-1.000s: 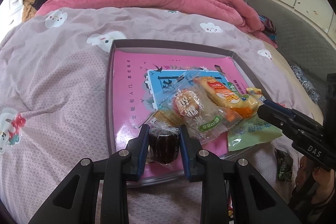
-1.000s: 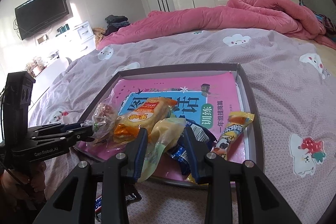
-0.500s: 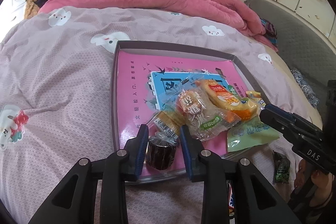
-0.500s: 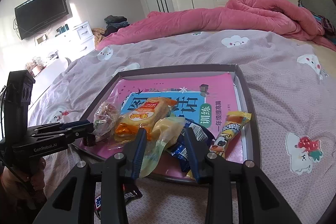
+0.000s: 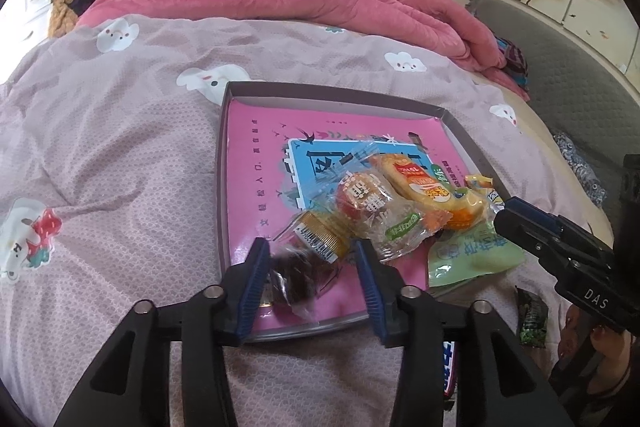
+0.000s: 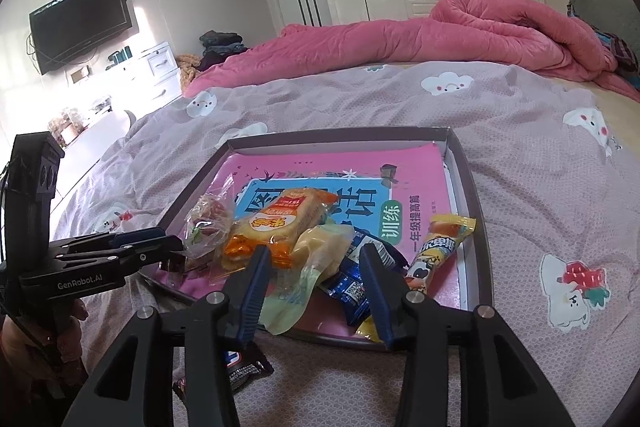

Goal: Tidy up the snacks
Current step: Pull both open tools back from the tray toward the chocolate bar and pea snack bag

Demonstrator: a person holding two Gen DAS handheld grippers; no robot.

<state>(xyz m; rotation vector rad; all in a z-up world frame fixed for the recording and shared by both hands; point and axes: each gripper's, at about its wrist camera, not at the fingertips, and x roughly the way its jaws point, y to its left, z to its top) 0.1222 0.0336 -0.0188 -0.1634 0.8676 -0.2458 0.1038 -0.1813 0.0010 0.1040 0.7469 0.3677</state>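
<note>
While my left gripper (image 5: 310,269) looks down its own fingers, I see them spread apart around the dark wrapped cake (image 5: 294,277), which lies on the near edge of the tray (image 5: 340,99); the left pad looks to touch the wrapper and the right one stands clear, so I judge the cake set down here, not gripped. Just ahead lie the clear bun packet (image 5: 376,207) and the orange bread pack (image 5: 428,193), crowding the spot. To my right the green pouch (image 5: 472,251) hangs over the tray's rim, and a small dark green packet (image 5: 530,315) sits on the bedspread (image 5: 120,147), outside the tray.

From my right gripper (image 6: 314,281), the fingers are apart and empty, straddling the green pouch (image 6: 308,267) and blue wrapper (image 6: 354,277) at the tray's near rim. Beyond on the right lies the yellow stick pack (image 6: 438,247). Beneath me a dark wrapper (image 6: 244,367) waits on the bedspread; the pile stands between me and open tray floor.
</note>
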